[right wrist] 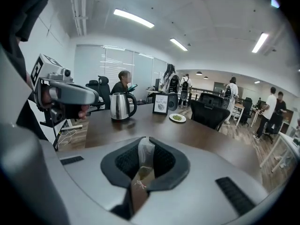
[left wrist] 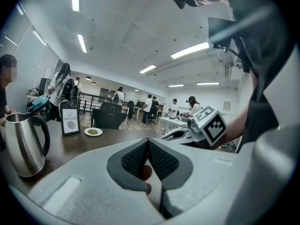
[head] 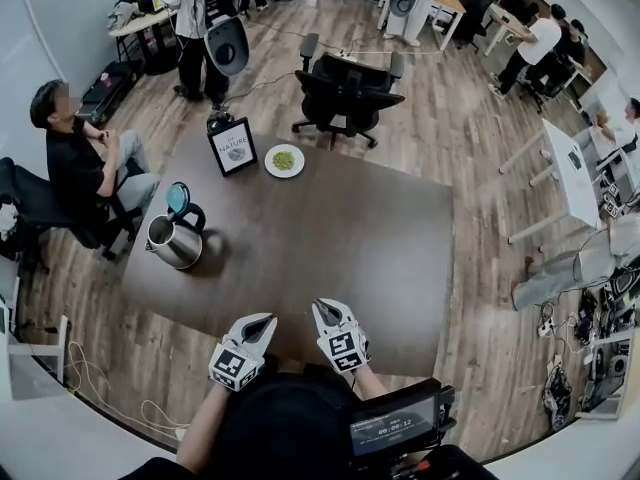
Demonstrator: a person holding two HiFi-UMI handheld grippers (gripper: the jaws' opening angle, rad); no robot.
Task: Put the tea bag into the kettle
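**A:** Where is the tea bag?

**B:** It is in the right gripper [right wrist: 146, 142]. Its jaws are pressed together on the tea bag [right wrist: 146, 154]. The white pouch sticks up between the pads, and a brown paper tag [right wrist: 139, 187] sits lower in the slit.

**A:** How does that lie relative to the kettle?

**B:** Well apart from it. The steel kettle [head: 174, 240] stands upright on the brown table [head: 330, 238], with its blue lid [head: 178, 198] swung up and open. The right gripper is held in the air at the table's near edge, to the right of the kettle and closer to the person holding it.

**A:** And the left gripper?

**B:** The left gripper [head: 262, 324] is just beside the right one, on the kettle's side of it, and also well apart from the kettle. Its jaws are together, with the pad tips meeting. A small pale, reddish patch shows low in the slit, and I cannot tell what it is.

**A:** What else stands near the kettle?

**B:** A framed sign [head: 232, 146] reading "NATURE" stands upright beyond the kettle. To the right of the sign is a white plate [head: 285, 160] with something green on it. Farther from the kettle, a black office chair [head: 345, 93] sits off the table's far edge. A seated person [head: 75, 163] in black is on the kettle's left, beside the table.
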